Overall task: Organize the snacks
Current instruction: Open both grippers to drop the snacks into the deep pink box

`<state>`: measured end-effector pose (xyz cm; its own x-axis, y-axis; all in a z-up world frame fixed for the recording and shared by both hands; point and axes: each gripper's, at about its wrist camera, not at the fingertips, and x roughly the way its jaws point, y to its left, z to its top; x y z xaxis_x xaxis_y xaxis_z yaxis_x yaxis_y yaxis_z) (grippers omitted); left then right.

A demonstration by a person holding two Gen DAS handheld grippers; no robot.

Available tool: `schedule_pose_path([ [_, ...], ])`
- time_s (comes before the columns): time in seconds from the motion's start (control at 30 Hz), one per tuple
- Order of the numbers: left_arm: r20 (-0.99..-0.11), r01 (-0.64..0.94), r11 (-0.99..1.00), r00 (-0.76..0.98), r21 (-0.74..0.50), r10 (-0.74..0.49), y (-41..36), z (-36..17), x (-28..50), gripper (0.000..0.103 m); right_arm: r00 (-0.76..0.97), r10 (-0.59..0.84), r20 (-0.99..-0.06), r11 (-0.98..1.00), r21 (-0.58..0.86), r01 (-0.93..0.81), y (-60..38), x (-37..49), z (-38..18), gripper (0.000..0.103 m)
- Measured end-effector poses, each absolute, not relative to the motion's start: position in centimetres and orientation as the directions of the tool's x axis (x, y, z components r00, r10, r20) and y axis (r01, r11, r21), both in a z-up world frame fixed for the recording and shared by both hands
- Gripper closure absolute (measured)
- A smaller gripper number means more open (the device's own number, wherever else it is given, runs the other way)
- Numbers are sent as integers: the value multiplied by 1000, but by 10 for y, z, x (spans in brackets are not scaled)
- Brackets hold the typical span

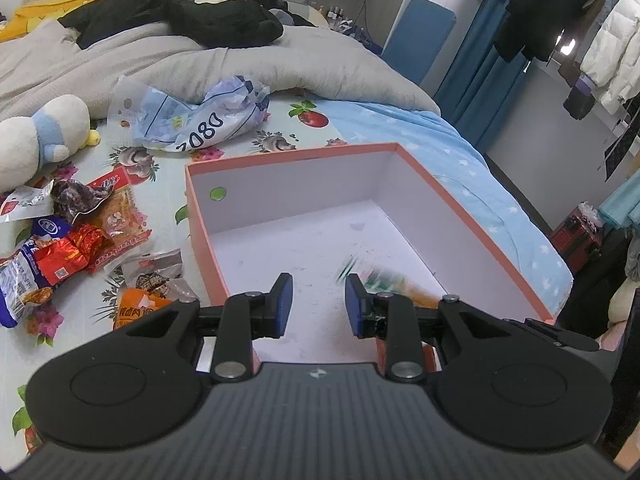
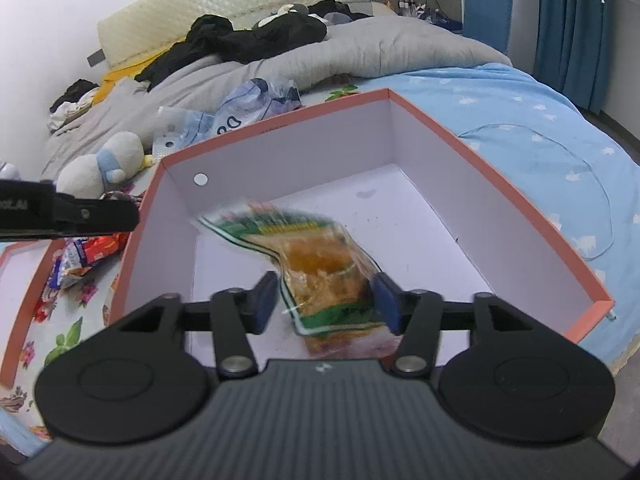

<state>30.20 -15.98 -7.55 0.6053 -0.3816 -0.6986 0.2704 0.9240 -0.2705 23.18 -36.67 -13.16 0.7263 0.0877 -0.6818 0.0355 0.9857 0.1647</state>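
Left wrist view: left hand-held gripper (image 1: 318, 304) hangs over the near edge of the orange box (image 1: 472, 216), jaws apart with a narrow gap, nothing between the pads. Box sits on the bed (image 1: 460, 136); interior white, green round sticker (image 1: 218, 193) on its far-left wall. A blurred green-orange packet (image 1: 384, 280) shows inside the box, just beyond the right pad. Left of the box: a pile of snack packets (image 1: 76, 240), print too small to read. Beyond the box, a crumpled blue-white bag (image 1: 200, 120) with "2080" legible.

Right wrist view: right hand-held gripper (image 2: 326, 300) is over the same box (image 2: 520, 216), jaws spread. Green-orange snack packet (image 2: 316, 256) lies between the pads, motion-blurred; contact unclear, label unreadable. The other gripper's black arm (image 2: 68, 212) enters left of the box.
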Motion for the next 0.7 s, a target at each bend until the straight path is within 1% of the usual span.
schedule_pose_path([
  [0.07,-694,272,924,610,-270,-383,-158,-74,299,70,731,85,-677,986,165,37,-367,230,-129,40],
  [0.4,-664,274,918,634,-286,-396,-141,-59,265,70,764,97,-638,983,182,27,-357,199,-110,39],
  [0.7,-630,283,921,671,-268,-390,-119,-45,219,70,795,136,-591,976,217,-5,-340,161,-94,39],
])
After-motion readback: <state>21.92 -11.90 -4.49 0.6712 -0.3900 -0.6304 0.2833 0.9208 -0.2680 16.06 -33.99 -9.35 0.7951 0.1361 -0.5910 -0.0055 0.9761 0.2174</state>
